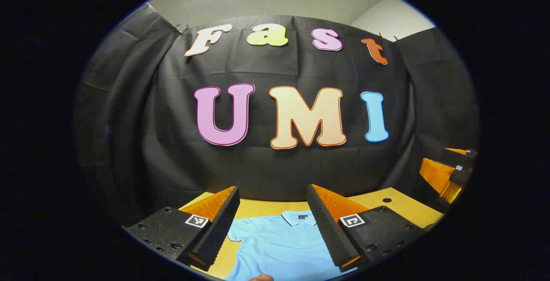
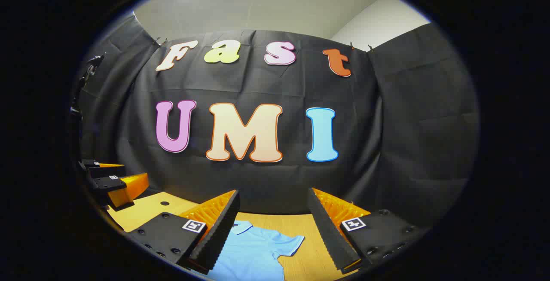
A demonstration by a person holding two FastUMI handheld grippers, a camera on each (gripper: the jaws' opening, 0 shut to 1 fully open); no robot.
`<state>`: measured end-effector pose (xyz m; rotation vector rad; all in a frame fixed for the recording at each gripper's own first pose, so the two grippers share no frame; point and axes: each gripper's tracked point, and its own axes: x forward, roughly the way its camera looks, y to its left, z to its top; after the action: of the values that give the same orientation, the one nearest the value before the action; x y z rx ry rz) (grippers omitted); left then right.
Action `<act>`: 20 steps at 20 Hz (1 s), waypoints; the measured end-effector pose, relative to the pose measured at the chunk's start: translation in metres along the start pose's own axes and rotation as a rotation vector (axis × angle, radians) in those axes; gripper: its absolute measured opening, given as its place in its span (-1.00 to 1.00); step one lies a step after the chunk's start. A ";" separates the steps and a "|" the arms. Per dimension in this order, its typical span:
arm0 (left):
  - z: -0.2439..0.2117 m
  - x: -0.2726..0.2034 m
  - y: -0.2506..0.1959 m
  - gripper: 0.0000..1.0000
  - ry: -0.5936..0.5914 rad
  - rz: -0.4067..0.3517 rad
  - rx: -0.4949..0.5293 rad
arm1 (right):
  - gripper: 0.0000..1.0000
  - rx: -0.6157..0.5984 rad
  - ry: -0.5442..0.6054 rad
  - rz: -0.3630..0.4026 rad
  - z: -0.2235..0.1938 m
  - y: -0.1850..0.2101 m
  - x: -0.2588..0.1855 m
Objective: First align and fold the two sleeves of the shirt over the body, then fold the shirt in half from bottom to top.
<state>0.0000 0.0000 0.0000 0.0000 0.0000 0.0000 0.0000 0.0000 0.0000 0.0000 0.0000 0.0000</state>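
A light blue polo shirt (image 1: 279,246) lies flat on the wooden table (image 1: 404,206), collar toward the far wall. In the left gripper view my left gripper (image 1: 273,229) hangs open above the shirt's collar and chest, holding nothing. At that view's far right edge the right gripper (image 1: 451,171) shows. In the right gripper view my right gripper (image 2: 270,233) is open above the shirt (image 2: 253,253), whose short sleeve (image 2: 288,243) spreads out to the right between the fingers. The left gripper (image 2: 114,182) shows at the left edge there.
The black cloth wall (image 1: 275,160) closes off the back of the table. A small dark hole (image 1: 387,200) sits in the tabletop at the right. Bare wood (image 2: 313,259) lies right of the shirt. A fingertip (image 1: 262,277) peeks in at the bottom.
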 end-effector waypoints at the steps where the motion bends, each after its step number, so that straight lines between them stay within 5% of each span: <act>1: 0.001 0.000 0.000 0.89 -0.004 -0.003 -0.001 | 0.96 0.002 0.004 0.001 -0.001 0.002 -0.001; 20: 0.004 0.006 0.012 0.89 -0.028 -0.011 -0.001 | 0.99 -0.003 0.020 -0.004 -0.013 0.012 0.016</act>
<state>0.0062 0.0122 0.0043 -0.0007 -0.0278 -0.0114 0.0157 0.0119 -0.0127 -0.0027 0.0205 -0.0037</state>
